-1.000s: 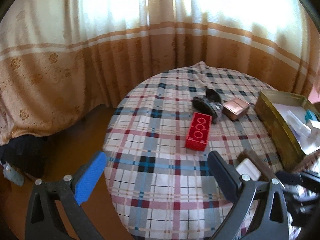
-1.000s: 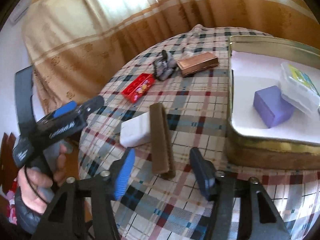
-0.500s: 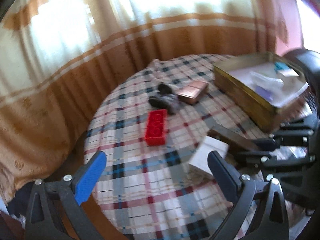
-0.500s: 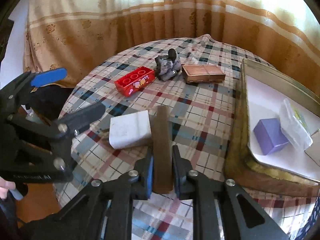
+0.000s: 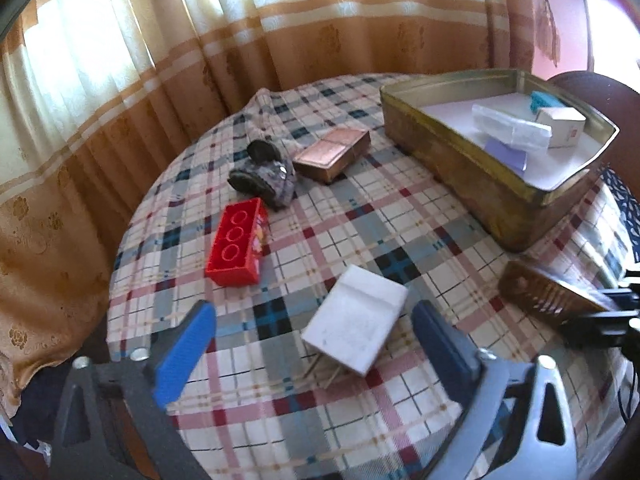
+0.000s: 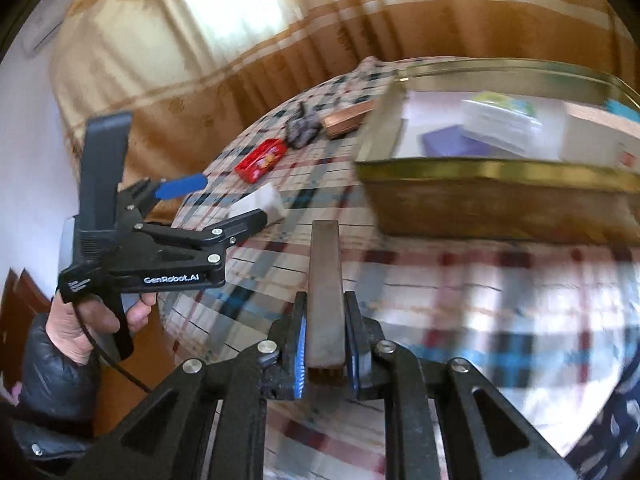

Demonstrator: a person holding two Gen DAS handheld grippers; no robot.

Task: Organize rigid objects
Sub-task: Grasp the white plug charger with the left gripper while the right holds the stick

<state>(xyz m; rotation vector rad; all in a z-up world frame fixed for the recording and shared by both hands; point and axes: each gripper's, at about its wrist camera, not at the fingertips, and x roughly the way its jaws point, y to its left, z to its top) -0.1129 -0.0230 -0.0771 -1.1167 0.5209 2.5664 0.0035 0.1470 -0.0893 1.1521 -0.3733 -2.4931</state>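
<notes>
My right gripper point(image 6: 326, 344) is shut on a long brown box point(image 6: 325, 280), lifted off the checked cloth just in front of the golden tin point(image 6: 500, 196). The left wrist view shows that brown box point(image 5: 548, 292) at the right edge. My left gripper point(image 5: 314, 340) hovers low over a white box point(image 5: 356, 328), which lies between and just ahead of its fingers. The jaws are closing, and the pads are not touching the box. From the right wrist view a hand holds the left gripper point(image 6: 224, 200) beside the white box point(image 6: 264, 204).
A red brick point(image 5: 238, 240), a grey patterned pouch point(image 5: 266, 176) and a copper box point(image 5: 332, 152) lie on the far side of the round table. The golden tin point(image 5: 472, 168) holds a purple block, a clear case and a white carton. Curtains hang behind.
The right gripper closed on the brown box, raised it and carried it toward the tin. The left gripper rolled and swung over to the white box, its jaws narrowing slightly.
</notes>
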